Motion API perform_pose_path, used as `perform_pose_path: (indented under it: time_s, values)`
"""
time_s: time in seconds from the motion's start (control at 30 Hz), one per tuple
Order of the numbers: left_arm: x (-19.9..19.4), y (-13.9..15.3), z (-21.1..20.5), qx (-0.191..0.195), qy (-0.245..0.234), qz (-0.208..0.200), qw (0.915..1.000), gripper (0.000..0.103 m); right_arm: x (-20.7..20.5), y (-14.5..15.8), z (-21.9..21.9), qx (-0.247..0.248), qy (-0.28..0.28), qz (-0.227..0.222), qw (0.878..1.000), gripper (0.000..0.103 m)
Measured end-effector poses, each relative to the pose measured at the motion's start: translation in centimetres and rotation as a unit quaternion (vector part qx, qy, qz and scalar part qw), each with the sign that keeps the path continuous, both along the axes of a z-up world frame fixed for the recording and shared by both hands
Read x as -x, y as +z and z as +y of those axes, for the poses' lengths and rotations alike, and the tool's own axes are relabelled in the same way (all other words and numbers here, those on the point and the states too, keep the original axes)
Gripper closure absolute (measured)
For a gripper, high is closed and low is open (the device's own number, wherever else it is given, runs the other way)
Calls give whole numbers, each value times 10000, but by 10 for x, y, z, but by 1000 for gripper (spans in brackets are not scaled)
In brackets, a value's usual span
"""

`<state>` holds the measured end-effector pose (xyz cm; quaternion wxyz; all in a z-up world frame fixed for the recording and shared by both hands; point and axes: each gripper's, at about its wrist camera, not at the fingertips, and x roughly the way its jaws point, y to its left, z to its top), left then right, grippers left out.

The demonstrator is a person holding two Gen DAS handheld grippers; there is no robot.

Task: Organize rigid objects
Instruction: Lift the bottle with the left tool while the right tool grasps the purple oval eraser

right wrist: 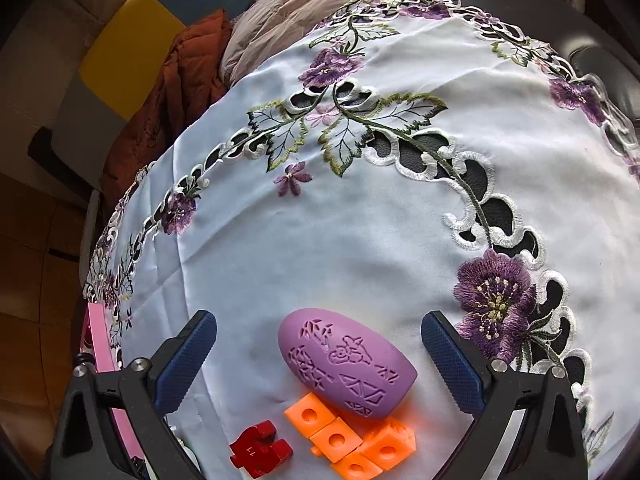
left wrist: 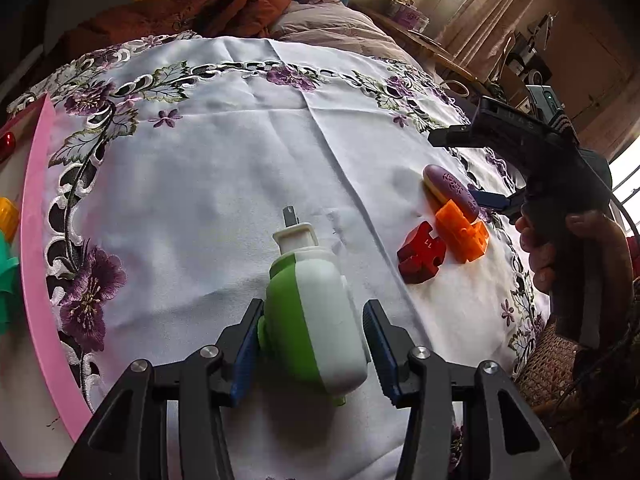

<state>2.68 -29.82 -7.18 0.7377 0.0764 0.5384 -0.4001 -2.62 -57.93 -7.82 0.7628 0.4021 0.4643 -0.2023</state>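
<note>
A green and white plastic toy (left wrist: 316,316) with a white nozzle lies on the embroidered tablecloth between my left gripper's fingers (left wrist: 312,344). The left pad touches it; a small gap shows at the right pad. A purple patterned egg-shaped piece (right wrist: 346,362), an orange block piece (right wrist: 352,438) and a red puzzle-shaped piece (right wrist: 260,452) lie together on the cloth. My right gripper (right wrist: 318,364) is open, its fingers on either side of the purple piece. In the left wrist view the same three pieces are the purple one (left wrist: 452,188), the orange one (left wrist: 462,232) and the red one (left wrist: 420,252), with the right gripper (left wrist: 492,200) beside them.
A pink tray rim (left wrist: 36,248) lies at the cloth's left edge, with yellow and green items beside it. Beyond the far edge are a rust-coloured blanket (left wrist: 224,8) and beige bedding. A cluttered wooden desk (left wrist: 440,52) stands at the far right.
</note>
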Motion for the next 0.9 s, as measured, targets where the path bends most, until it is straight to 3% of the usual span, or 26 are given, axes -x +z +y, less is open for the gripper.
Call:
perform_pose_path:
  time_s: [0.2, 0.23, 0.37, 0.43, 0.57, 0.7, 0.9]
  values:
    - [6, 0, 1, -65, -89, -139, 9998, 53, -3, 2, 16, 276, 508, 387, 9976, 0]
    - [6, 0, 1, -85, -104, -173, 9998, 53, -3, 2, 20, 414, 606, 516, 9960, 6]
    - [7, 0, 0, -121, -142, -256, 9995, 54, -7, 2, 32, 1117, 877, 1020, 9846, 47]
    - [8, 0, 1, -104, -121, -293, 9994, 55, -9, 2, 34, 1248, 944, 1025, 9824, 56]
    - [10, 0, 4, -68, -69, -406, 9991, 58, -17, 9, 42, 1163, 1179, 532, 9848, 56]
    - [10, 0, 4, -51, -39, -401, 9992, 58, -30, 1, 49, 1213, 1427, 648, 9802, 55]
    - [9, 0, 3, -30, -15, -336, 9994, 56, -27, 1, 41, 914, 1311, 445, 9861, 45]
